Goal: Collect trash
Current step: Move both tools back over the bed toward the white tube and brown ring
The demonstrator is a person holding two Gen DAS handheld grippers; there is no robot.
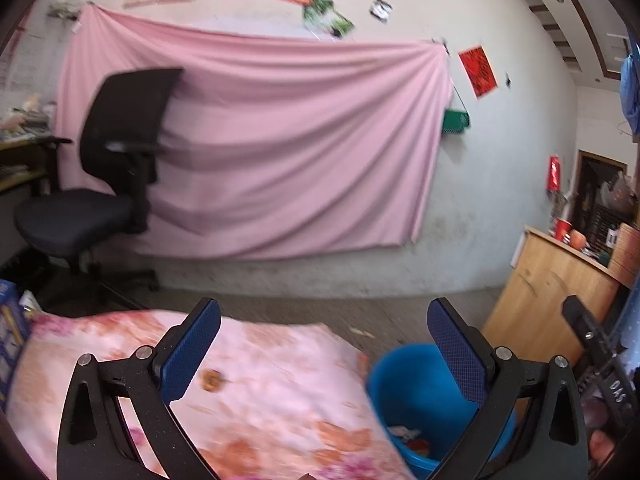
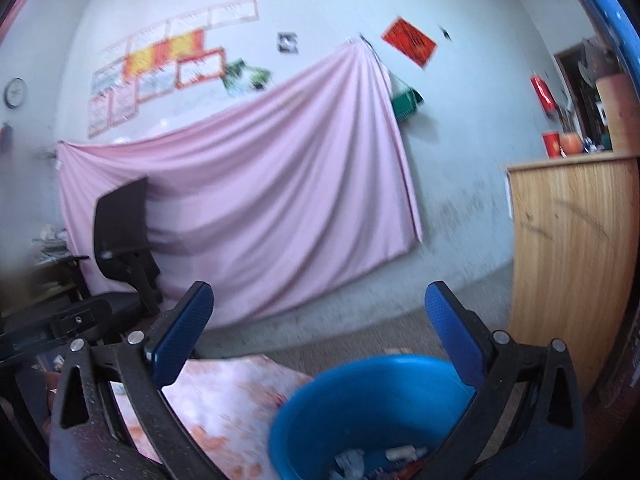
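Note:
A blue bucket [image 1: 416, 392] stands on the floor to the right of a table under a pink floral cloth [image 1: 260, 400]. Scraps of trash [image 2: 372, 458] lie at the bottom of the bucket [image 2: 360, 400]. One small orange-brown scrap [image 1: 211, 380] rests on the cloth between my left fingers. My left gripper [image 1: 324, 352] is open above the cloth's edge, nothing held. My right gripper [image 2: 318, 338] is open too, held above the bucket and the cloth's corner [image 2: 224, 408]. The other gripper's black body [image 1: 596, 344] shows at the right edge of the left wrist view.
A black office chair [image 1: 104, 184] stands at the left before a pink sheet [image 1: 260, 148] hung on the wall. A wooden cabinet [image 2: 572, 264] with a red cup [image 2: 552, 144] on top stands right of the bucket. Bare floor [image 1: 320, 312] lies beyond the table.

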